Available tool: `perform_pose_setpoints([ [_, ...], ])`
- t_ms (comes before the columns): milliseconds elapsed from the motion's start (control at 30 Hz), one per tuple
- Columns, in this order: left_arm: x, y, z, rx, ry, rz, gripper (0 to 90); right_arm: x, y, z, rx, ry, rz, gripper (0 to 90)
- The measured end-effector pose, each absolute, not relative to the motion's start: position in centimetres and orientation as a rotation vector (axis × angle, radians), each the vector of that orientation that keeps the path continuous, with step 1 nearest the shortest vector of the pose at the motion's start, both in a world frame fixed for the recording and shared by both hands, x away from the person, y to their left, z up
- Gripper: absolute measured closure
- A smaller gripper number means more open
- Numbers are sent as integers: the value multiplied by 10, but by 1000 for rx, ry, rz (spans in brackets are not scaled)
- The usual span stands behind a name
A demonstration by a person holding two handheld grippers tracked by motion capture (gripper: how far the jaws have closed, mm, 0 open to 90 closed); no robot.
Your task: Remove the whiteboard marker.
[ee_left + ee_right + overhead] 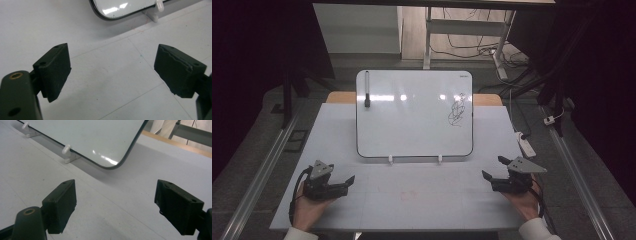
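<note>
On near tabletop [412, 200] — left claw [346, 182], right claw [493, 167] both agape, empty; whiteboard [412, 125] scribble [456, 112] unerased, marker [367, 89] untouched — nothing started.

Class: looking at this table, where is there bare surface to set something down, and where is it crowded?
Free: the strip of table between the left gripper and right gripper, in front of the whiteboard; also the margins beside the whiteboard. Crowded: the middle, taken by the whiteboard with its marker.
</note>
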State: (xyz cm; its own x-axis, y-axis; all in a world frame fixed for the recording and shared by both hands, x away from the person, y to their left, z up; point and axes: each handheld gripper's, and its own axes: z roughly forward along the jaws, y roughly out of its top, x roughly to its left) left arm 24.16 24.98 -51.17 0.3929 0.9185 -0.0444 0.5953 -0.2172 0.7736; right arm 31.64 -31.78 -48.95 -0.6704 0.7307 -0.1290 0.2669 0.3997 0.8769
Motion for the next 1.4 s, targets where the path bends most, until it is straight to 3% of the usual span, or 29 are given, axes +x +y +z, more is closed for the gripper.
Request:
perform_pose_setpoints([
  [433,258,251,-491,1867,1298,531,177,314,-314,-493,825,2144,1232,191],
  [567,288,251,-465,1843,1293,505,181,315,-313,-493,819,2148,1228,196],
  [967,379,232,-393,1795,1282,674,260,316,-314,-495,842,2158,1224,204],
  [1400,448,219,-377,1759,1327,788,380,317,-311,-498,844,2175,1192,206],
])
